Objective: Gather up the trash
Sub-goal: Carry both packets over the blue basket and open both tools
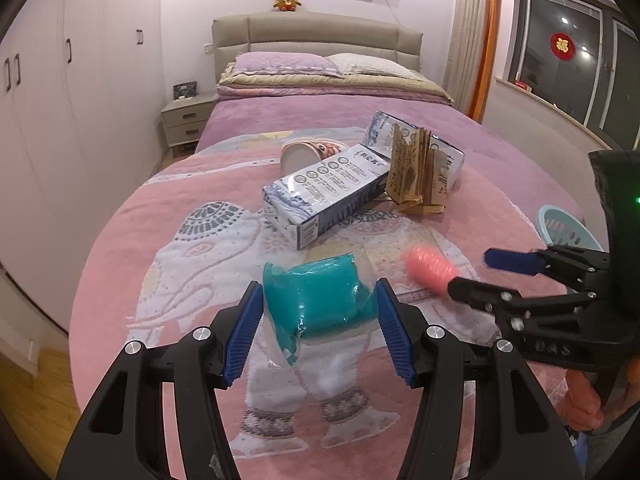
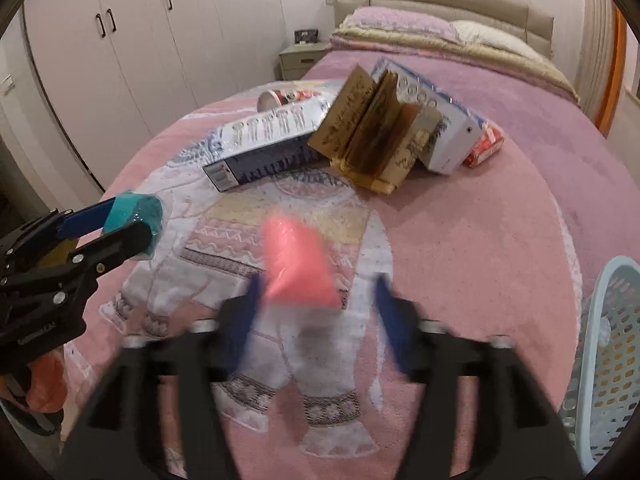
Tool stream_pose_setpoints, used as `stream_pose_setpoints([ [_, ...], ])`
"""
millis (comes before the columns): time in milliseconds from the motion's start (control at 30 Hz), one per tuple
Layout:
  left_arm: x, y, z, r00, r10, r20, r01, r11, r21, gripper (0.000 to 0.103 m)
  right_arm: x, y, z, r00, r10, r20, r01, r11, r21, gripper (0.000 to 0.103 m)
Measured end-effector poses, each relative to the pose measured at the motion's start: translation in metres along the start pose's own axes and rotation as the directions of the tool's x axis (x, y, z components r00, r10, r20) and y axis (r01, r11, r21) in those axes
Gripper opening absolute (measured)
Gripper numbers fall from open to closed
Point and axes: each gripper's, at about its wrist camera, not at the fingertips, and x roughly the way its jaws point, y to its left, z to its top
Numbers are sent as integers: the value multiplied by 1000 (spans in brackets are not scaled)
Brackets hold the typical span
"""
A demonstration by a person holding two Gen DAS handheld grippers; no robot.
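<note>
The left hand-held gripper (image 1: 318, 312) was clamped on a teal packet (image 1: 316, 300) wrapped in clear plastic, with both blue pads pressed on its sides, and it held the packet above the pink elephant blanket (image 1: 192, 264) on the bed (image 1: 320, 120). The right hand-held gripper (image 2: 316, 312) had its jaws apart; a pink packet (image 2: 298, 268) was between them and very blurred, so I could not tell if a pad was touching it or if it was loose. In the left wrist view this same pink packet (image 1: 428, 270) showed at the tip of 1 black finger of the right hand-held gripper (image 1: 476, 276), while the other blue-padded finger stood clearly apart from it. Further up the bed lay the rest of the trash – 2 long white and blue cartons (image 1: 328, 188), an open brown paper booklet (image 1: 416, 172) standing between them, a paper cup (image 1: 304, 154) on its side behind the nearer carton, and a small red packet (image 2: 484, 146) just beside the end of the farther carton. A pale blue perforated basket (image 2: 608, 344) stood at the right edge of the bed, near the right hand-held gripper. A part of the person's hand (image 1: 588, 404) was visible under that tool.
</note>
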Motion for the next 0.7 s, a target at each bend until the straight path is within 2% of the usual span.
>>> stream_pose_setpoints([
  [133, -5, 6, 0, 1000, 1, 8, -1, 1000, -15, 55, 1, 8, -2, 1000, 18, -4, -18, 1000, -4, 63],
  [267, -7, 13, 0, 999, -33, 10, 33, 998, -44, 55, 16, 21, 0, 1000, -2, -19, 1, 1000, -28, 63],
  [433, -6, 11, 1, 1000, -26, 5, 26, 999, -28, 55, 37, 27, 3, 998, 6, -60, -7, 1000, -22, 62],
  [500, -6, 9, 2, 1000, -29, 6, 29, 999, -22, 55, 35, 26, 2, 999, 10, -49, -10, 1000, -12, 52],
  [633, -4, -3, 7, 999, -45, 17, 45, 999, 1, 55, 21, 17, -3, 1000, 13, -14, -13, 1000, 8, 47],
  [700, -4, -16, 14, 997, -73, 27, 73, 997, 20, 55, 6, 5, -6, 999, -22, 24, 21, 999, 38, 46],
])
